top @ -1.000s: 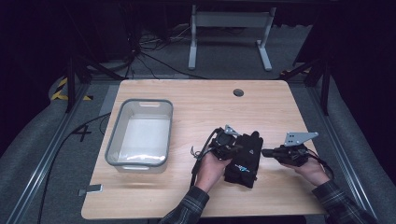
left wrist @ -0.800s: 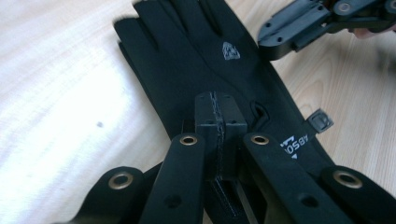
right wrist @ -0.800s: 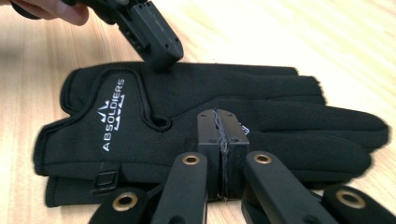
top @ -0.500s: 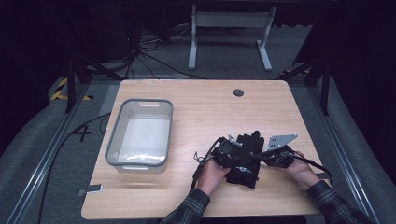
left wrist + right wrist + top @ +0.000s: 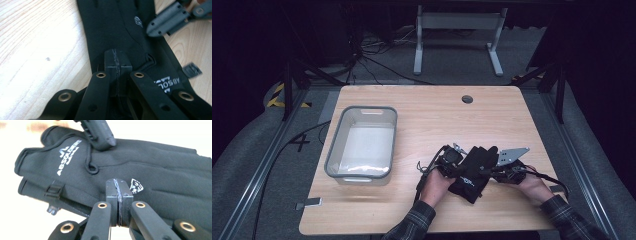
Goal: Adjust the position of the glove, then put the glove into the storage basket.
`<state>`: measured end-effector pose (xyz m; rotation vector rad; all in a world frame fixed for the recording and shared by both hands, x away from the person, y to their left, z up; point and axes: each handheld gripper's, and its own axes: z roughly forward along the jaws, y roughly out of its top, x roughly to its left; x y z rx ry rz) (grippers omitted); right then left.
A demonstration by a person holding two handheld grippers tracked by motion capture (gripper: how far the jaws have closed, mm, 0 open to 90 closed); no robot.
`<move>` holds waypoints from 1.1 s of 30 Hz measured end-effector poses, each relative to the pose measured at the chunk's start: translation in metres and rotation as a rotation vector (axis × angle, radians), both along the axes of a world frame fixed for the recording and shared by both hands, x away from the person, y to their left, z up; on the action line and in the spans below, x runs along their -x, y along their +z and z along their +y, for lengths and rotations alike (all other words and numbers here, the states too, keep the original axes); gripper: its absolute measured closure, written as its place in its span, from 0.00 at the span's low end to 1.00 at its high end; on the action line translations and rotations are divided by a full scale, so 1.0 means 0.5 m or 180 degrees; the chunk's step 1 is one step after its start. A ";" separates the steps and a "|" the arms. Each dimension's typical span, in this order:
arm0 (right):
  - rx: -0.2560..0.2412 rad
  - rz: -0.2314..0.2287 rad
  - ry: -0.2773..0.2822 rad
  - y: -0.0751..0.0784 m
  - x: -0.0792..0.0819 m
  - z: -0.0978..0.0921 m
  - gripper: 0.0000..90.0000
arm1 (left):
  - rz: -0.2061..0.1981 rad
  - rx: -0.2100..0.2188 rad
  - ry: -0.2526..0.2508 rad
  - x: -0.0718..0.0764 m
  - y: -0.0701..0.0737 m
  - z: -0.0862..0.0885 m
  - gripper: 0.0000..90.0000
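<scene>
Glove: black glove [image 5: 472, 170] is lying flat, lower right of the high view, well apart from the grey bin [image 5: 362, 145].
Left gripper [image 5: 116, 66]: jaws pressing together on the glove's edge.
Right gripper [image 5: 118, 191]: jaws meeting at the glove's side; grip uncertain.
Progress: glove is being gripped; lifting and moving appear left.

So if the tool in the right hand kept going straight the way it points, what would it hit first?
Probably the black glove: the right tool, jaws shut, sits at its edge, pointing across it. Beyond lies the left tool.

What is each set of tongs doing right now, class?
Left tongs: shut, over the black glove; a grip cannot be told.
Right tongs: shut, at the glove's edge; a grip cannot be told.
</scene>
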<state>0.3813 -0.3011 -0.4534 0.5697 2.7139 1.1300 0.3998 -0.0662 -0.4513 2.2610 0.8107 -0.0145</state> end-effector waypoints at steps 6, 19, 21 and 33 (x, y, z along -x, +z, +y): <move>-0.0063 0.0050 0.0106 -0.003 0.014 0.013 1.00 | 0.0006 0.0001 0.0016 -0.007 -0.001 0.005 1.00; -0.0148 0.0134 0.0227 -0.007 0.033 0.023 1.00 | -0.0008 -0.0010 -0.0028 -0.010 -0.001 -0.003 1.00; -0.0094 0.0110 0.0256 -0.005 0.037 0.028 1.00 | -0.0009 0.0001 -0.0029 -0.010 -0.001 -0.005 1.00; -0.0233 0.0016 0.0121 0.024 0.043 -0.013 0.97 | -0.0097 -0.0014 -0.0091 -0.007 0.022 0.003 0.96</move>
